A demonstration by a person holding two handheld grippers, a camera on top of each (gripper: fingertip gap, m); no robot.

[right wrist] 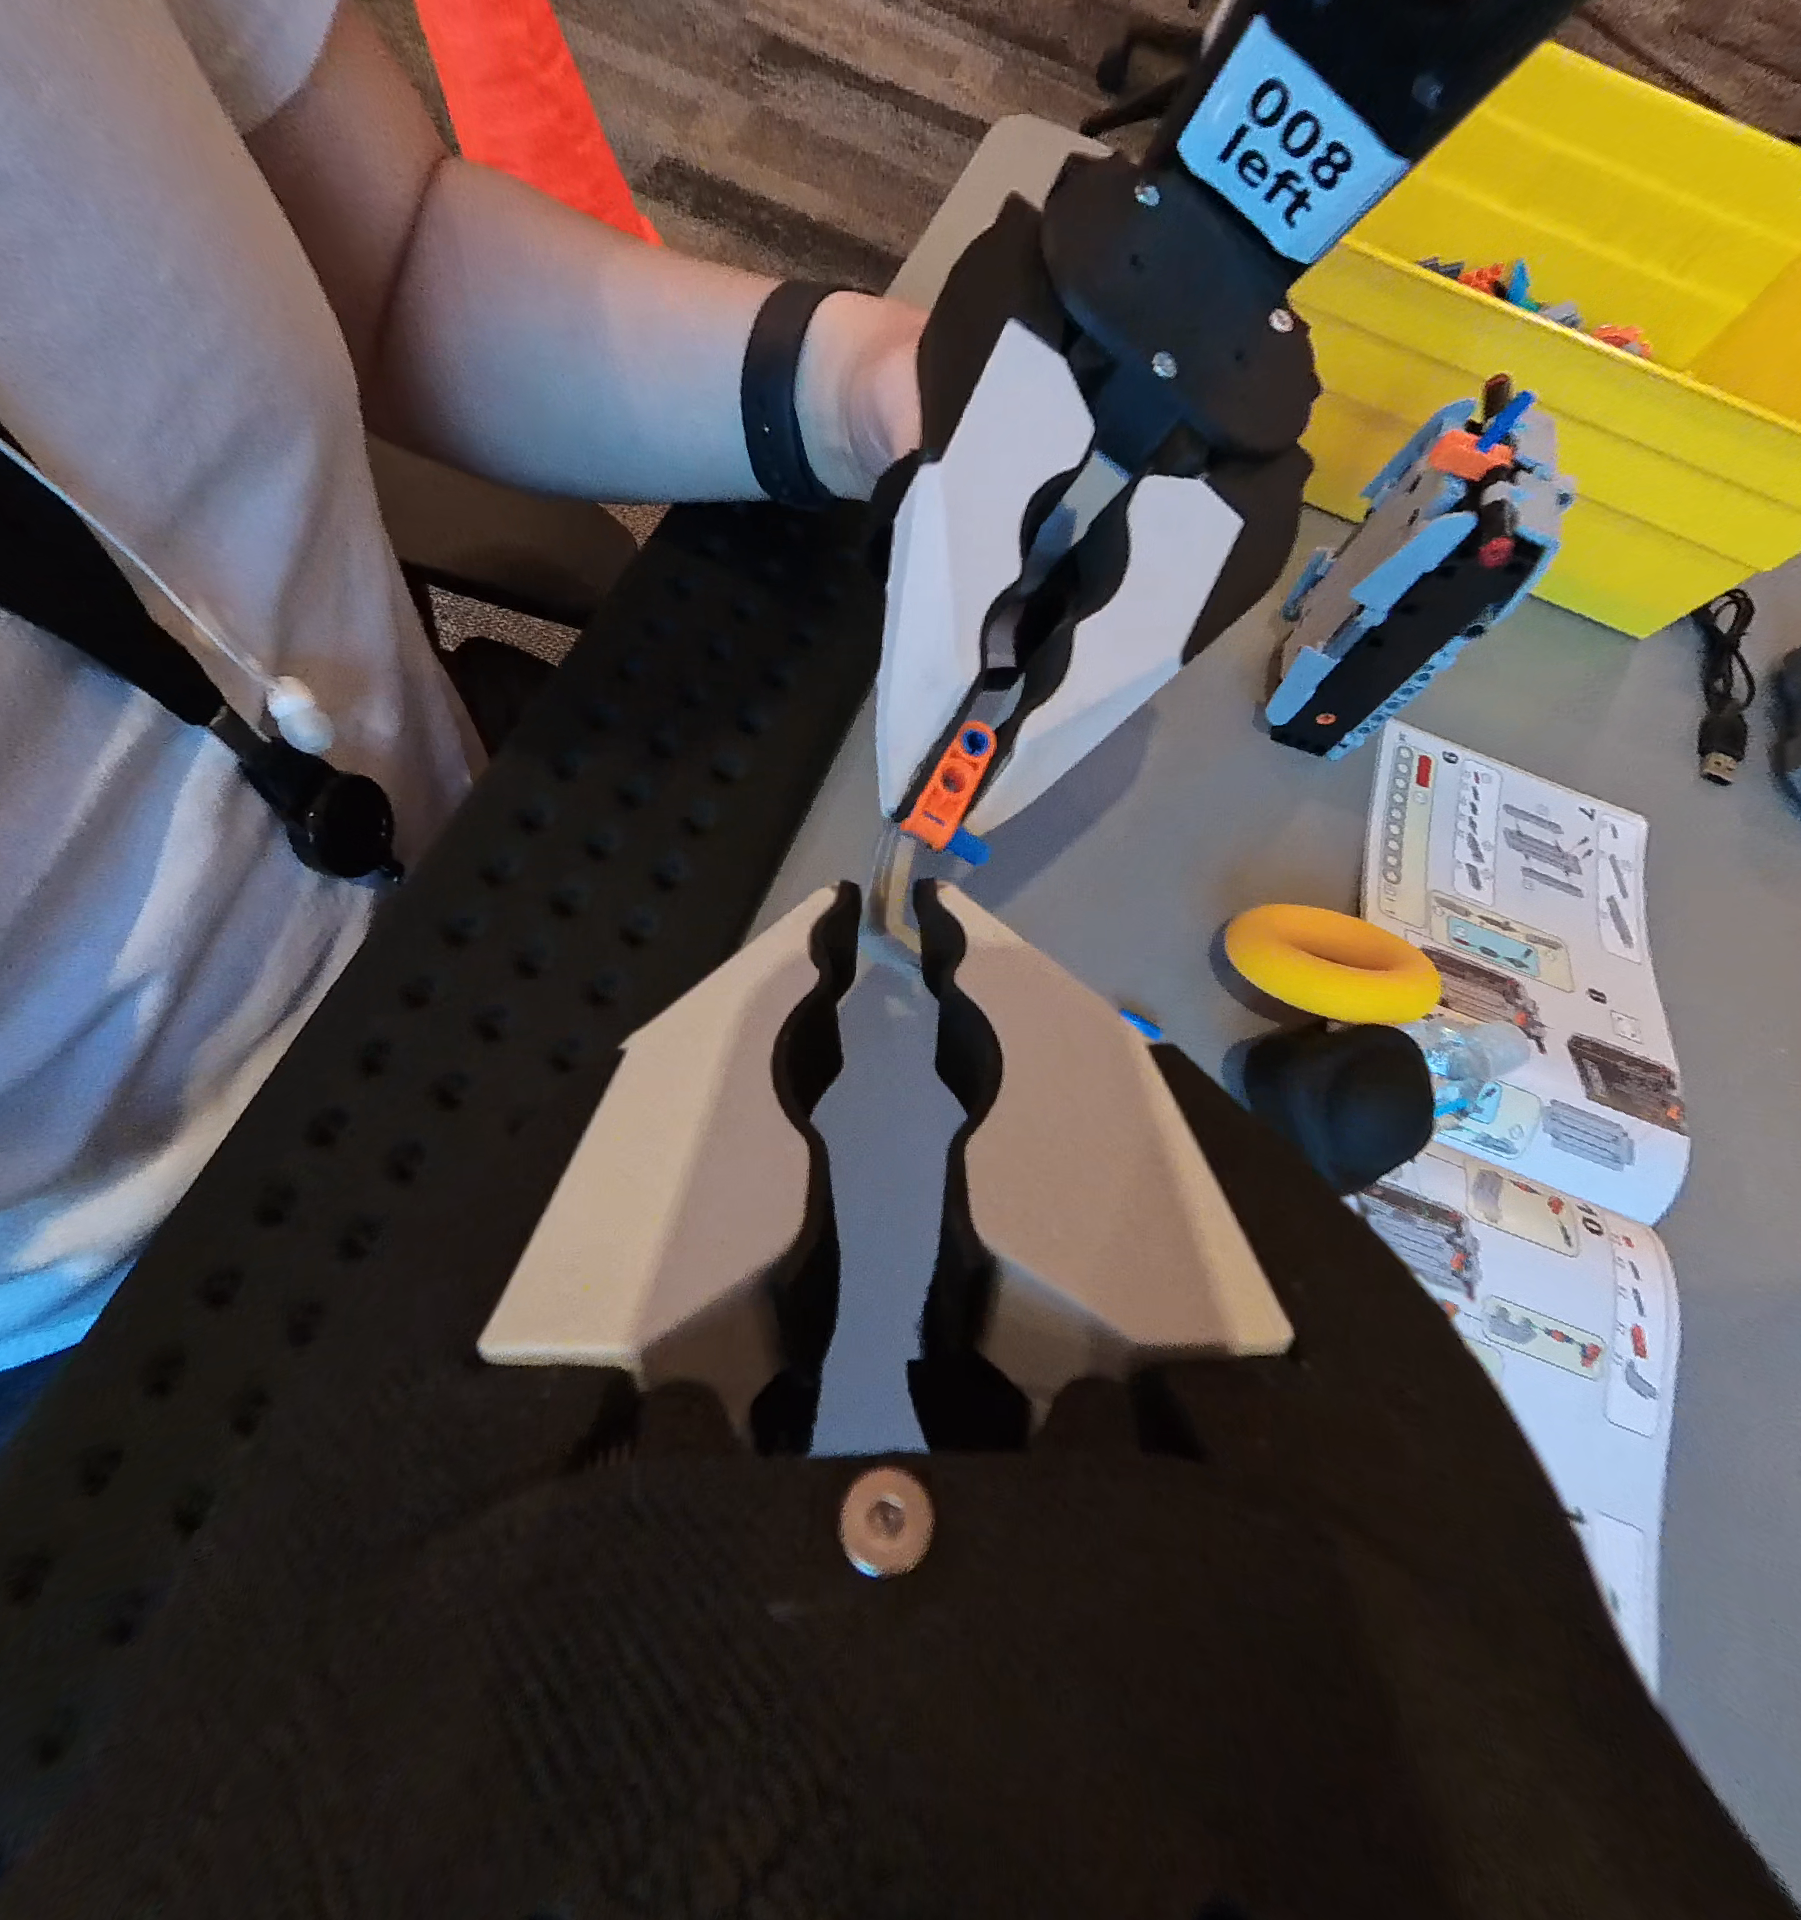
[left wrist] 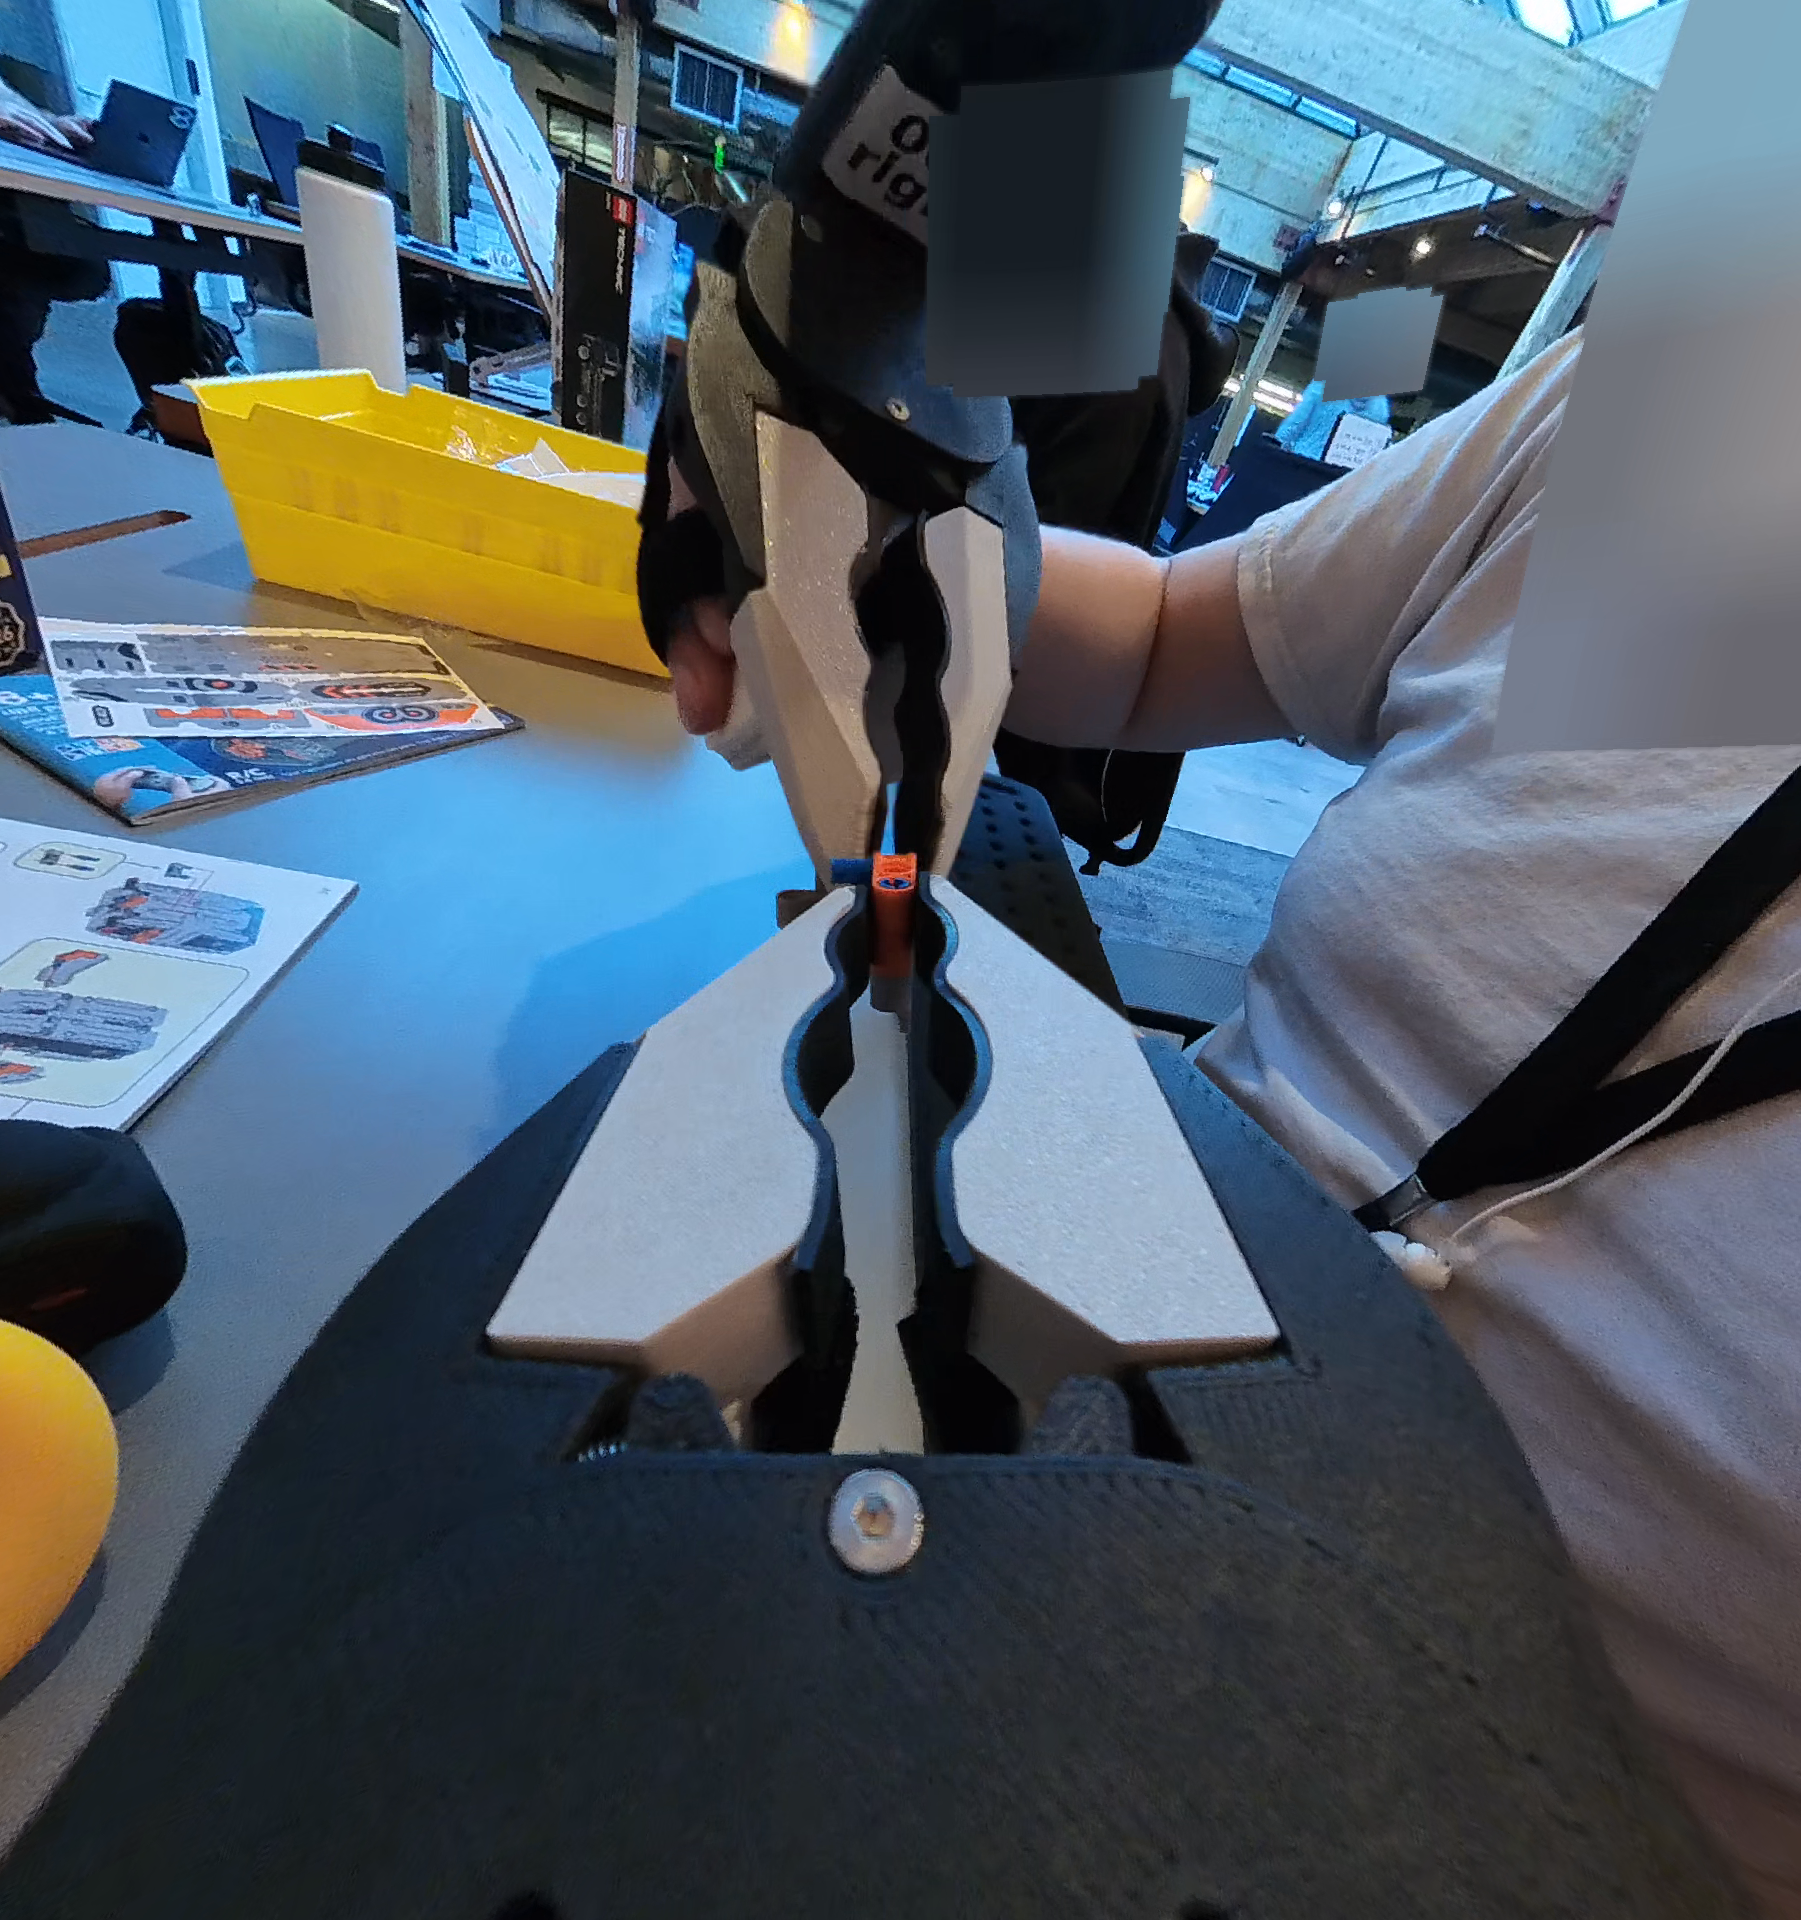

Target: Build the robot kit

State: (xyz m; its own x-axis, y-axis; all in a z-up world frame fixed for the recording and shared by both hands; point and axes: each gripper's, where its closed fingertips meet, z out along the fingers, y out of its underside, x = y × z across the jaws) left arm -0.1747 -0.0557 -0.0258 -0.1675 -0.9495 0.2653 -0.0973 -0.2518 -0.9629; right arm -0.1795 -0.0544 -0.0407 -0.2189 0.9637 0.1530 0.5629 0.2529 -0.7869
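Orange beam [right wrist: 948,787], short, with a blue pin [right wrist: 971,844] through its lower end, sits clamped at the tips of the left claw [right wrist: 943,821]; in the right wrist view its long axis runs along the claw fingers, slanting down-left. Grey angled piece [right wrist: 894,914] meets it end to end, pinched in the tips of the right claw [right wrist: 888,896], whose fingers are nearly together on it. Both parts are held in the air above the bench edge [right wrist: 1083,862], beside the person's torso. Open grey bench lies to the right. Farther out: yellow ring [right wrist: 1330,961], black round object [right wrist: 1337,1112], instruction booklet [right wrist: 1519,987], part-built model [right wrist: 1415,571], yellow bin [right wrist: 1602,343].
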